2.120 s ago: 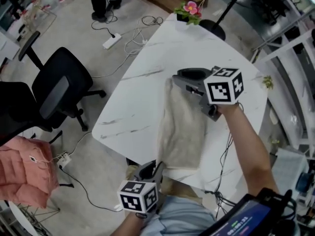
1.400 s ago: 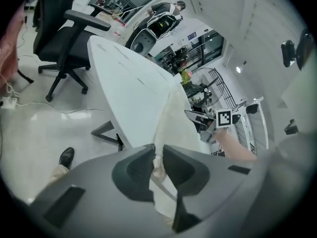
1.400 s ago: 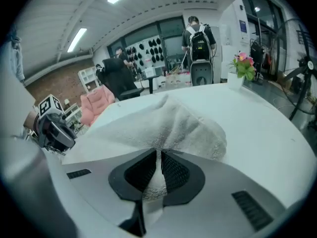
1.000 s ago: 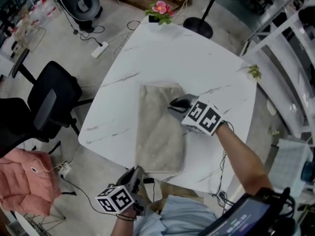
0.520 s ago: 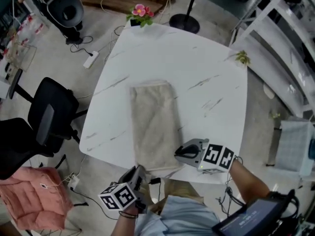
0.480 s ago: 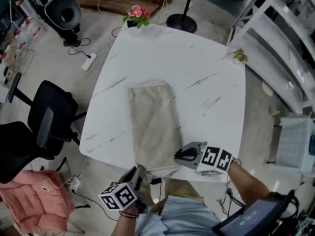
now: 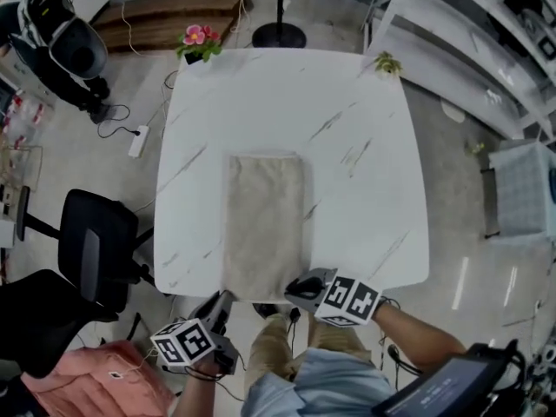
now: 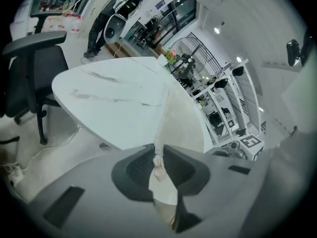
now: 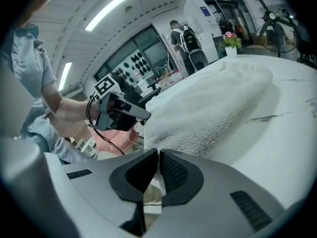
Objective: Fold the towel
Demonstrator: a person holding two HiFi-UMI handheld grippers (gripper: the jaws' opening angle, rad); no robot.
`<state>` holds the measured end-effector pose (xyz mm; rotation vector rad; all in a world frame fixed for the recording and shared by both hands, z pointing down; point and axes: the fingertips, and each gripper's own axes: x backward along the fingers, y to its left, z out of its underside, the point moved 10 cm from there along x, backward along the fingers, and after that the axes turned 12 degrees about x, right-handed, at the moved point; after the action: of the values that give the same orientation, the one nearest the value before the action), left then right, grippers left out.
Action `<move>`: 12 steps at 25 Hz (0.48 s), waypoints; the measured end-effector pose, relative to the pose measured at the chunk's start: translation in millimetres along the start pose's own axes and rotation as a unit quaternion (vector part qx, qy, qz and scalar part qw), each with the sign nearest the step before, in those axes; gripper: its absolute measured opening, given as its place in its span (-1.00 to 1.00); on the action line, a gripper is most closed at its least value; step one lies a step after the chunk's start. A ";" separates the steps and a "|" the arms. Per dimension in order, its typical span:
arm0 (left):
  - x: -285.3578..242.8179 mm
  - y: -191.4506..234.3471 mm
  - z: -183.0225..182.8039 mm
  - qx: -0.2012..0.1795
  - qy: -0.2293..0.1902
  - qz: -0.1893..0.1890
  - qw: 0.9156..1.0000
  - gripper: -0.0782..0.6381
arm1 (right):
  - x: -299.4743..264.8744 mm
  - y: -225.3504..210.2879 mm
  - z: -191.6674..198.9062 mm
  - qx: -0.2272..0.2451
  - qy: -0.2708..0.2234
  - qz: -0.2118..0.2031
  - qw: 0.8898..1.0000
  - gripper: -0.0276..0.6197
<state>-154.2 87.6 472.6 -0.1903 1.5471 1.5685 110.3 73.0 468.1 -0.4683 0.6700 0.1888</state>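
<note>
Head view: towel (image 7: 263, 224) lies as a long folded strip on the table (image 7: 365, 146).
Left gripper (image 7: 221, 300) clamps its near left corner. Right gripper (image 7: 294, 287), jaws just closing, nips the near right. A crosswise fold likely remains.

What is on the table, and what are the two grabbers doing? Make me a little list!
table: white, marbled
towel: folded into a long strip, lying flat, near end at the table's near edge
left gripper: shut on the towel's near left corner
right gripper: at the near right corner; jaws have just been closing, almost together; cloth between them unclear
flowers: pink, far left corner
</note>
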 end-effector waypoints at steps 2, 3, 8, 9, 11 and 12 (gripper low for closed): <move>4.4 6.8 -9.2 -0.018 0.003 -0.004 1.000 -0.63 | -12.9 6.4 -5.6 -0.004 -0.009 0.003 1.000 -0.82; 5.3 8.1 -11.6 -0.024 0.004 -0.004 1.000 -0.63 | -16.9 8.0 -8.0 -0.003 -0.008 0.002 1.000 -0.82; 15.8 -1.9 -9.4 -0.041 -0.009 0.006 0.999 -0.49 | 6.7 -6.4 -28.7 0.005 -0.021 -0.006 1.000 -0.69; 21.1 -3.3 -6.9 -0.046 -0.020 0.006 0.999 -0.45 | 18.6 -14.6 -36.1 0.006 -0.031 -0.004 0.999 -0.62; 34.2 -6.8 -1.7 -0.057 -0.043 0.004 0.997 -0.39 | 45.0 -38.4 -52.2 0.009 -0.050 0.014 0.999 -0.53; 41.4 -10.0 -0.2 -0.056 -0.054 0.002 0.997 -0.37 | 58.1 -54.2 -60.3 0.011 -0.056 0.030 0.998 -0.45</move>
<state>-171.9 105.2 438.0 -0.1632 1.3785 1.6434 139.0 -2.3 409.1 -0.4132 0.5758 0.2630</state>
